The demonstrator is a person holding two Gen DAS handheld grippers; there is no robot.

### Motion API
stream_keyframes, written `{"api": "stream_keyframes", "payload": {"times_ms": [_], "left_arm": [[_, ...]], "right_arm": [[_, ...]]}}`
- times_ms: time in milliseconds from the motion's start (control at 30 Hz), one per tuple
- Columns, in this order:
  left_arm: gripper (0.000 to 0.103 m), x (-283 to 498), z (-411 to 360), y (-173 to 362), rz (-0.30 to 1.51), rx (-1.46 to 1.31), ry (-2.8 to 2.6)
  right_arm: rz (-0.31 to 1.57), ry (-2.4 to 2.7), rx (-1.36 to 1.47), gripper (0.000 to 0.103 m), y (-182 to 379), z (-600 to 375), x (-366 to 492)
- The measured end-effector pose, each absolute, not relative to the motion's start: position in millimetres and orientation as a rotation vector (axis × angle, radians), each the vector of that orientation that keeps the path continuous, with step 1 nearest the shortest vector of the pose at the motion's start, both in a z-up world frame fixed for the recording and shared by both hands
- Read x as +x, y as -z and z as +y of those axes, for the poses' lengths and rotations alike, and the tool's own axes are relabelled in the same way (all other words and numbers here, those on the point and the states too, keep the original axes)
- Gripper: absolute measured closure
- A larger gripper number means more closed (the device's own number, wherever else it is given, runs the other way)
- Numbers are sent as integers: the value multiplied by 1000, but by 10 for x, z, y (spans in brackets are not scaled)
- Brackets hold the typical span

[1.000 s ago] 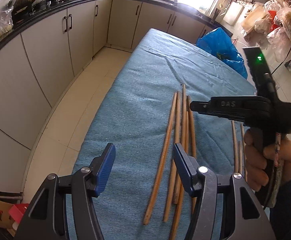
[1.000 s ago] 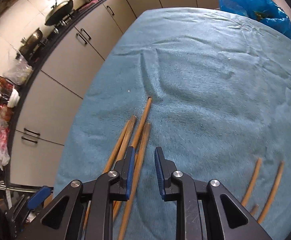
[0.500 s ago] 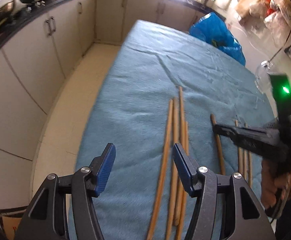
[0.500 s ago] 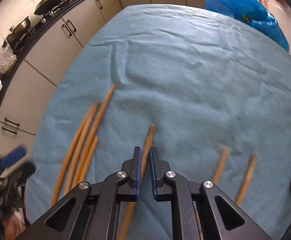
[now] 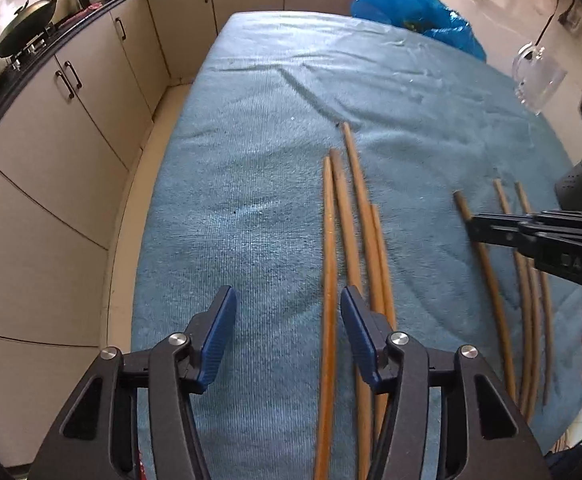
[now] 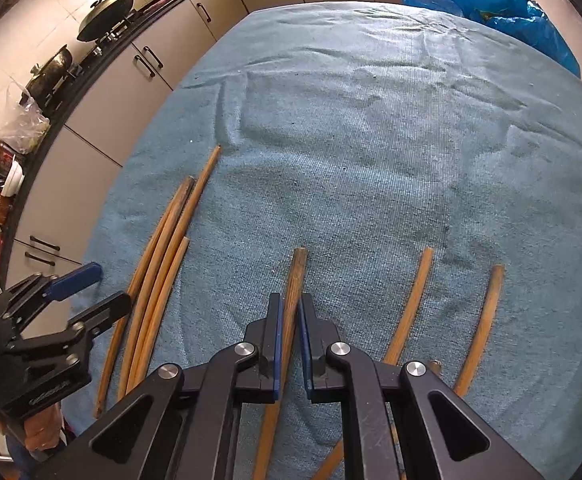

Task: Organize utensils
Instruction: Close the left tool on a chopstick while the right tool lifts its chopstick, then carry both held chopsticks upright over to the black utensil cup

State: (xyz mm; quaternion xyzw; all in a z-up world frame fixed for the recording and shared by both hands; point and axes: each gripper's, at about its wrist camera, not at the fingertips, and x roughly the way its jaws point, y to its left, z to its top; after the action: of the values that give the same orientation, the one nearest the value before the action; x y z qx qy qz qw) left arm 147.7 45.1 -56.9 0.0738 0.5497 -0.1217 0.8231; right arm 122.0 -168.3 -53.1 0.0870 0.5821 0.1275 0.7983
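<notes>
Right wrist view: the right gripper [image 6: 290, 316] is clamping its blue-padded jaws tight on one long brown wooden chopstick [image 6: 295, 276], carrying it over the blue towel-covered table [image 6: 371, 140] between a bundle of four chopsticks [image 6: 163, 264] and the pair of thinner chopsticks [image 6: 451, 304]. Left wrist view: the left gripper [image 5: 287, 336] is hovering with jaws about half open, having just been narrowing, one bundled chopstick running between them ungripped.
</notes>
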Motion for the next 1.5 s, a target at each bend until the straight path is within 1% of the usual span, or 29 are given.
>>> {"api": "stream_keyframes", "payload": {"times_ms": [267,300,333,367,400,433,467,500,533,600,733,933,1133,1333,1500], "left_arm": [[51,1739,223,603,1160,237,252],[54,1792,209,602,1164,234,253],[61,1851,193,600,1168,228,254],[65,1898,179,597,1171,225,255],[74,1944,167,590,1170,225,249],[80,1992,147,587,1172,222,238],[82,2011,126,582,1173,223,235],[88,2031,98,581,1173,225,232],[97,2050,61,580,1170,230,224],[97,2073,21,576,1163,229,205],[97,2000,54,465,1137,178,201],[97,1609,215,-108,985,84,210],[97,993,244,-726,786,42,210],[97,543,203,-953,701,27,206],[97,345,168,-979,671,22,180]], "right_arm": [[1263,-271,172,94,542,-1594,1332],[1265,-267,169,94,542,-1570,1379],[1269,-261,169,94,543,-1564,1405],[1275,-253,167,94,545,-1558,1440],[1279,-247,158,94,547,-1544,1470],[1284,-243,139,94,545,-1521,1507],[1286,-237,131,94,543,-1505,1534],[1287,-231,123,94,544,-1488,1555],[1285,-229,100,94,541,-1453,1569],[1278,-222,67,95,536,-1397,1597],[1239,-242,125,95,440,-1462,1593],[1004,-331,184,95,-194,-1623,1267],[738,-381,175,95,-733,-1700,608],[576,-359,145,95,-846,-1678,84],[508,-355,132,95,-874,-1731,-194]]}}
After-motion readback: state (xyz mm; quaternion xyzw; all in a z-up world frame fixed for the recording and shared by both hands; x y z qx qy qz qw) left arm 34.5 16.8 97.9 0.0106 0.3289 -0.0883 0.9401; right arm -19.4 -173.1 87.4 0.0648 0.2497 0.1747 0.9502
